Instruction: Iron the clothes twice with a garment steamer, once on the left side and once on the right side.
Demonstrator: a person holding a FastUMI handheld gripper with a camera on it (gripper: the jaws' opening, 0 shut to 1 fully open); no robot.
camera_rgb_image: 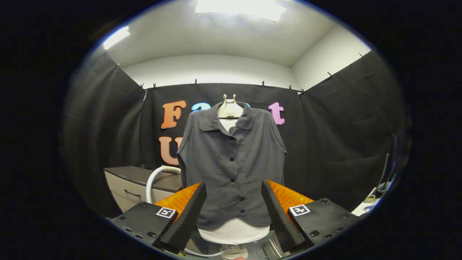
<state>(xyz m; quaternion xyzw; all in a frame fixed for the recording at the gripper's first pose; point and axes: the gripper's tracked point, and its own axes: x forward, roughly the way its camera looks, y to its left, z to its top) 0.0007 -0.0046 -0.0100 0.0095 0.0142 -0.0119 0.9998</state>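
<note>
Two passes remain: our gripper point(234, 213) is spread wide and empty, the grey button shirt point(231, 166) hanging mid-frame on its form. We should first grasp the steamer, following its hose point(153, 182) lower left.

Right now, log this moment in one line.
hand-held gripper: open, empty | shirt: buttoned on mannequin, beyond fingers | hose: beside shirt

A white dress form point(234, 231) on a round base point(234, 252) carries the grey shirt point(231, 162), while left of it a low cabinet point(133, 186) has a white hose point(153, 180) arching over its dark top.
</note>
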